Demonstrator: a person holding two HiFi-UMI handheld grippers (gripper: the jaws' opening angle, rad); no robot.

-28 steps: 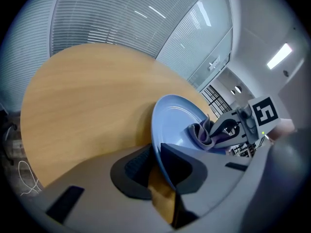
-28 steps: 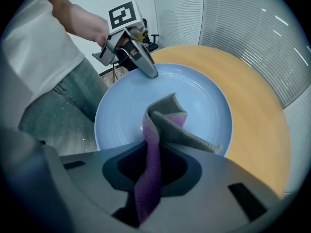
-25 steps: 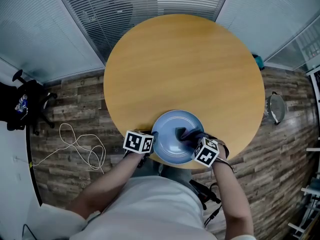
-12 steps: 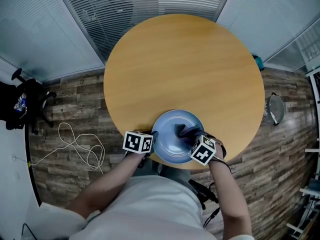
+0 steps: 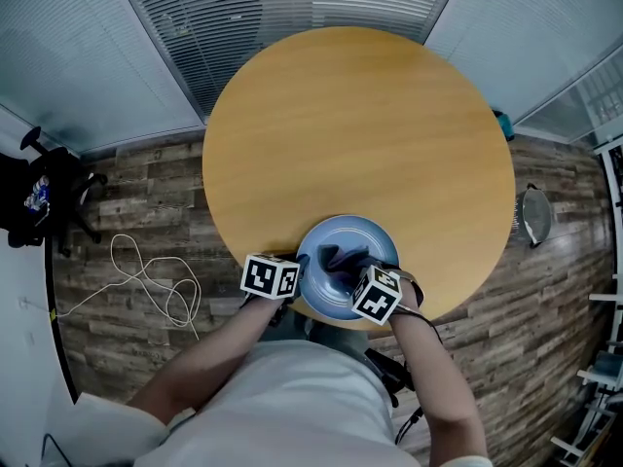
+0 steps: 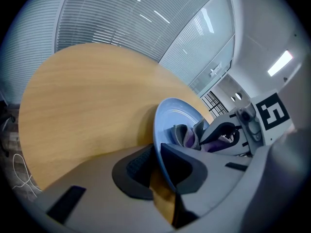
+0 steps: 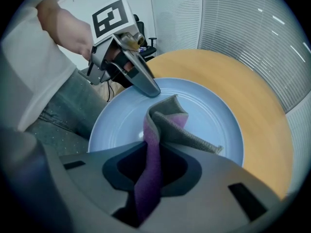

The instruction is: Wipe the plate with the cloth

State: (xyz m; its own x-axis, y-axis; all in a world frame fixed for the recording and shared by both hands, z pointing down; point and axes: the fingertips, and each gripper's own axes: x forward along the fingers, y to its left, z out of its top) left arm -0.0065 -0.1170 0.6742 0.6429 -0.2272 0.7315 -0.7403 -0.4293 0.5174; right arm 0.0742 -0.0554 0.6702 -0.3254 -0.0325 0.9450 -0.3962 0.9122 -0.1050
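Your left gripper [image 6: 163,166] clamps the pale blue round plate [image 5: 367,233] on the wooden table [image 5: 360,115]. The grey-purple cloth [image 7: 167,113], pinched in your right gripper [image 7: 154,169], rests on it: press flat, sweep overlapping circles.

I can read no words, numbers or brand names anywhere. The only markings are black-and-white square patterns on my left tongs [image 5: 298,278] and right tongs [image 5: 348,269], not lettering.

Round wood table [image 5: 360,125] w/ blue plate [image 5: 365,233] at near edge.
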